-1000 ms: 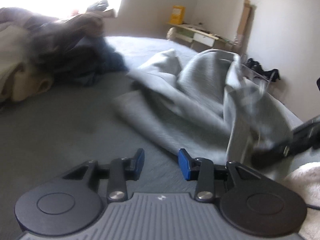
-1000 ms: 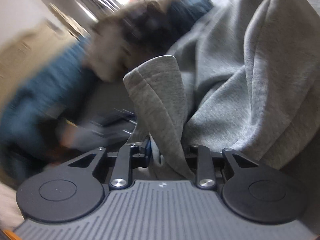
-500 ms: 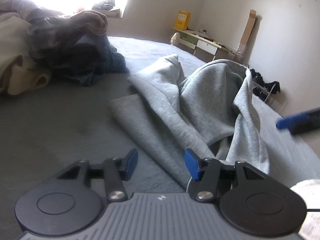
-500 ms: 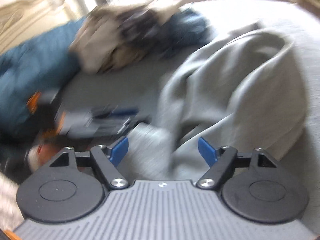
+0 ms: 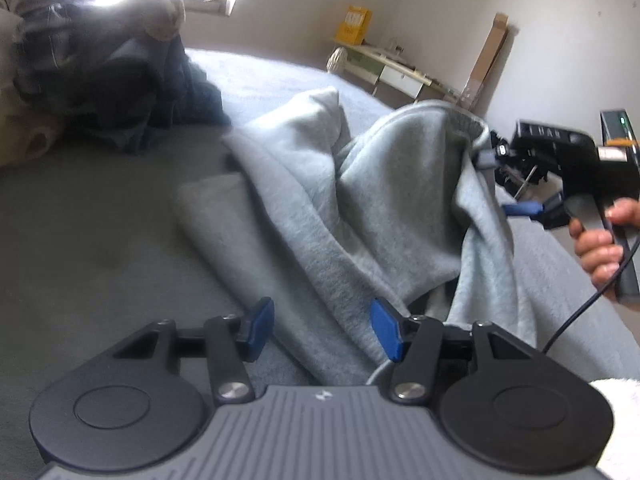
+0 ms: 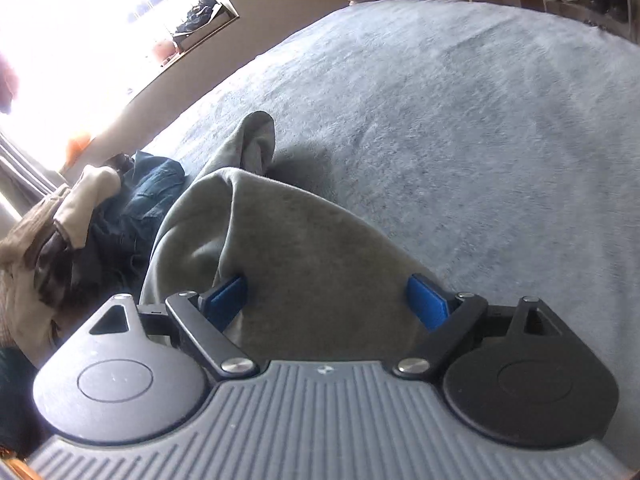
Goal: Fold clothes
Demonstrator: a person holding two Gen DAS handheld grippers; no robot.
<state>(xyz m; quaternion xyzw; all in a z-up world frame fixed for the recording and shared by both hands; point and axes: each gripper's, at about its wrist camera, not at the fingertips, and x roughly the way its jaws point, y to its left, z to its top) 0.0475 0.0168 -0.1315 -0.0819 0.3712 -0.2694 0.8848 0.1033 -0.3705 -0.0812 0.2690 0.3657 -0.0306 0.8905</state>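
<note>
The grey garment [image 5: 360, 208] is lying in a loose, humped heap on the bed [image 6: 480, 120], directly ahead of the left claw [image 5: 322, 330] and running in under it, with one raised ridge reaching across to the right claw [image 5: 508, 184]. The likely trouble from here, as I judge it, is a pinch that is gathering several layers at once: the cloth is standing in thick overlapping folds, so either claw closing where it is now could be taking a bunch instead of a single hem, and the fold would be coming out lopsided. A second risk is the cable [image 5: 584, 312] trailing from the right claw, which is hanging close to the cloth and could be snagging it. The left claw is standing about half apart and widening only slightly, with cloth lying between the pads but no pad visibly pressing on it. The right claw [image 6: 326, 298] is opening and already standing wide, held in the person's hand [image 5: 604, 248]; garment is sitting between its pads, loose rather than gripped. Further off to the left, a dark pile [image 5: 100, 92] of other clothes is lying well apart from both claws.
</note>
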